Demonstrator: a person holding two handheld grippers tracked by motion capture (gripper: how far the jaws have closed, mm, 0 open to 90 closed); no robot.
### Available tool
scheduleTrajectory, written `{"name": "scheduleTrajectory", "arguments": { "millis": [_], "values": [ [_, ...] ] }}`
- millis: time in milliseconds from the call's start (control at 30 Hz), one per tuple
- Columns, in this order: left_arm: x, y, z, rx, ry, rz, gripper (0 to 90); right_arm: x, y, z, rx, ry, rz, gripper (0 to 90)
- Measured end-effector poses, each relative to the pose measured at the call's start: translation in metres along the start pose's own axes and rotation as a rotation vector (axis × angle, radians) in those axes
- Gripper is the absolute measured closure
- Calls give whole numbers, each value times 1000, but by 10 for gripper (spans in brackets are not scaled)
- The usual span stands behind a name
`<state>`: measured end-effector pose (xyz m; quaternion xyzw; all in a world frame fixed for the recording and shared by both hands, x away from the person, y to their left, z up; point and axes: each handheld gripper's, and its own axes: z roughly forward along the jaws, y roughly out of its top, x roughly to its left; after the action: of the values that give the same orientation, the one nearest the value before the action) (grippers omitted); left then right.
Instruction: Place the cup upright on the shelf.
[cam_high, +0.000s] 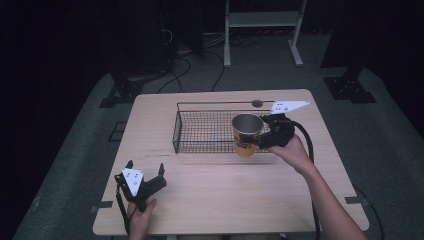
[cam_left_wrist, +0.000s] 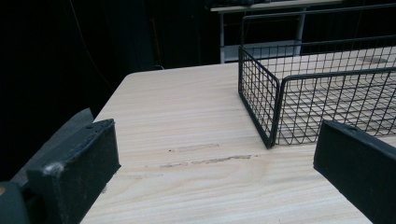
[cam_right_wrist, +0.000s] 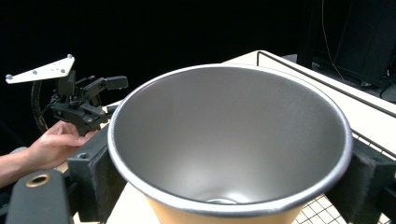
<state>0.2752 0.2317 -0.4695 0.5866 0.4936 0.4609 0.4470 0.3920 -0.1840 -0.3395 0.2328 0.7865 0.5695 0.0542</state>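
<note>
Here the right gripper (cam_high: 260, 138) has its jaws clamped just under the rim of the yellow cup with bare metal inside (cam_high: 246, 134), upright at the black wire basket's (cam_high: 200, 131) near right edge. It looks light, stiff, slippery. The left gripper (cam_high: 145, 170) rests near left, jaws apart.

1. A pale wooden table (cam_high: 210, 200) fills the middle, with faint scuff marks (cam_left_wrist: 205, 161) near its left half.
2. A white metal rack (cam_high: 262, 20) stands on the floor beyond the far edge.
3. Black cables (cam_high: 185, 65) lie on the floor beside it.
</note>
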Motion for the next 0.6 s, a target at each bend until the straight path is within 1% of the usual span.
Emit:
{"name": "scheduleTrajectory", "arguments": {
  "millis": [333, 600],
  "values": [
    [1, 0, 0, 3, 1, -2, 0, -14, 9, 5, 4, -3, 18, 119],
    [1, 0, 0, 5, 2, -7, 0, -21, 15, 9, 6, 0, 27, 119]
  ]
}}
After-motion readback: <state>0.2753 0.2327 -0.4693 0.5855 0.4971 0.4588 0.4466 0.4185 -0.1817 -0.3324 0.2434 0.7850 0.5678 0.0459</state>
